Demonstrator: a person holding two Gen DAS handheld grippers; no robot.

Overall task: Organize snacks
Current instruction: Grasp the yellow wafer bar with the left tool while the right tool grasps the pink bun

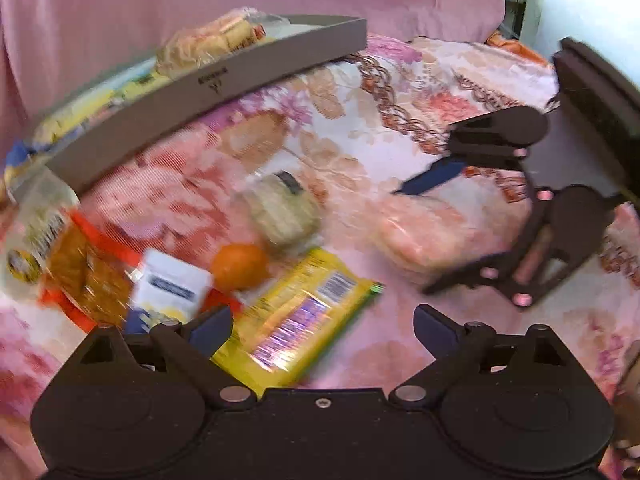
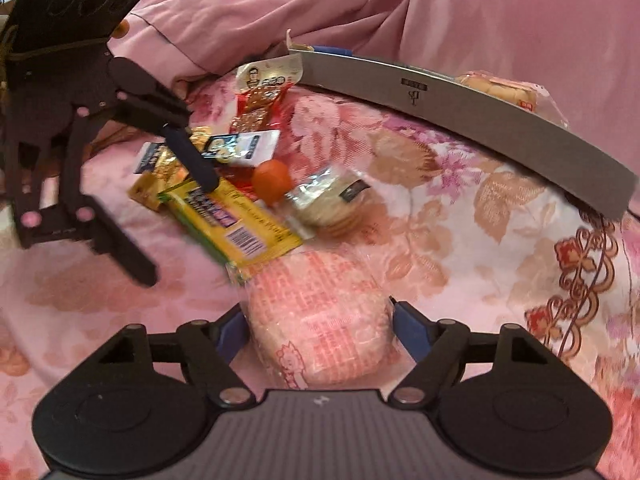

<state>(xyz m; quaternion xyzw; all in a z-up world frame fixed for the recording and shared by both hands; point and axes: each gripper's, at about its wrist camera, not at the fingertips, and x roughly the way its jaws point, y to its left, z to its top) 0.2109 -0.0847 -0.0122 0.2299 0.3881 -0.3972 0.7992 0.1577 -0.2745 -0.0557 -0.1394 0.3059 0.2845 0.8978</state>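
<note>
A pink-printed snack packet (image 2: 320,320) lies on the flowered bedspread between the fingers of my right gripper (image 2: 322,326), whose blue pads touch its two sides. The left wrist view shows that gripper (image 1: 412,240) straddling the same packet (image 1: 436,240). My left gripper (image 1: 324,328) stands open over a yellow packet (image 1: 296,320), with one fingertip by a white box (image 1: 172,288). Around these lie an orange (image 1: 239,266), a clear pack of crackers (image 1: 280,212) and a red-edged bag (image 1: 84,272). A grey tray (image 1: 240,76) behind holds several packets.
The tray (image 2: 480,120) runs along the back right, on pink bedding. From the right wrist view the left gripper (image 2: 180,232) reaches in at the left, one finger on the yellow packet (image 2: 240,224). Bare bedspread lies to the right and in front.
</note>
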